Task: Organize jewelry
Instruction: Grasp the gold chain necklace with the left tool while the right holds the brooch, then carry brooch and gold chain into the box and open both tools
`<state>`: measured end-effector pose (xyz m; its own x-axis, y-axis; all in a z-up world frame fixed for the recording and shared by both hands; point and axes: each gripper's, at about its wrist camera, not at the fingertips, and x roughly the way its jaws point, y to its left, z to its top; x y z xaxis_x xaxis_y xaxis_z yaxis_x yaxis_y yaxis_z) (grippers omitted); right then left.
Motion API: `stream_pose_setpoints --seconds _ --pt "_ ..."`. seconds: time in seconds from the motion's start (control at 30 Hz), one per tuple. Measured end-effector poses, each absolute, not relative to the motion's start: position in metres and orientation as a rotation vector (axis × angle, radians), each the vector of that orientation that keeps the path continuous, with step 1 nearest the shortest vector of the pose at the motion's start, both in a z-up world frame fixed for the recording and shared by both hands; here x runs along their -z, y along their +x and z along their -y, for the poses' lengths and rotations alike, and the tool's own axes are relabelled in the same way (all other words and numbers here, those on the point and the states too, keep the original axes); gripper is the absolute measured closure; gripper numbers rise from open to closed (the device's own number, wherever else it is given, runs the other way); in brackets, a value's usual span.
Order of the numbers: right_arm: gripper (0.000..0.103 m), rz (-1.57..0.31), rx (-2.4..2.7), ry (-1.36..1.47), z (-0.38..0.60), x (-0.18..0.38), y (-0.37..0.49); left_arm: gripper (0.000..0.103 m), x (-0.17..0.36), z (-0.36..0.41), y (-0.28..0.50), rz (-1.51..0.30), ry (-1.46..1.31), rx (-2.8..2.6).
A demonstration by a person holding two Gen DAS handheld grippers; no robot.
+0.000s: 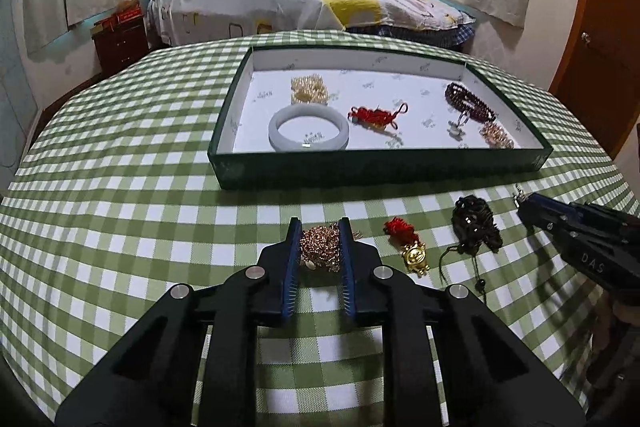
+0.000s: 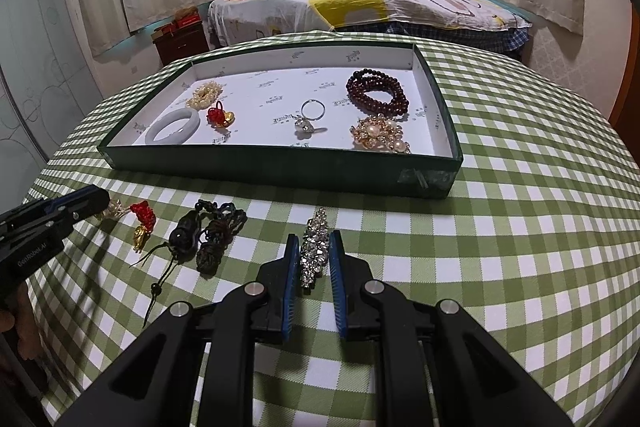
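On the left, the left gripper has its fingers pinching a gold beaded cluster that lies on the green-checked bench, near the front edge. Just right of it sits a red knot charm with a gold figure, then a dark corded bead piece, both loose on the cloth. Furthest right, the right gripper has its fingers pressed onto a silver rhinestone clip, whose long axis runs near to far, in line with the fingers and pointing toward the tray.

The green tray lies directly beyond both grippers, on the far side of the loose pieces. It already holds a pale bangle, a cream bead cluster, a small red charm, a ring with a pendant, dark red beads and a pearl brooch.

Each hand has its own piece in grip, so the coming move is likely a lift and a carry away, over the near wall. The right gripper faces the tray's open middle; the left gripper faces the bangle end.
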<state>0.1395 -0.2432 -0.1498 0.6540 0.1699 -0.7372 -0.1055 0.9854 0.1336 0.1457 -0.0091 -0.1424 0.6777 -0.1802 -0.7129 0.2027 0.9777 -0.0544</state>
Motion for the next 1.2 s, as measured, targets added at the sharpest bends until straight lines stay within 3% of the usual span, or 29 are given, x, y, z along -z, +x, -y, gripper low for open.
stream_pose_setpoints --seconds 0.87,1.2 --pt "0.090 -0.752 -0.178 0.081 0.242 0.113 0.131 0.085 0.087 0.014 0.138 -0.657 -0.002 0.223" --pt "0.090 -0.643 -0.195 0.071 0.237 0.068 0.148 0.085 0.049 0.029 0.157 -0.558 -0.012 0.256"
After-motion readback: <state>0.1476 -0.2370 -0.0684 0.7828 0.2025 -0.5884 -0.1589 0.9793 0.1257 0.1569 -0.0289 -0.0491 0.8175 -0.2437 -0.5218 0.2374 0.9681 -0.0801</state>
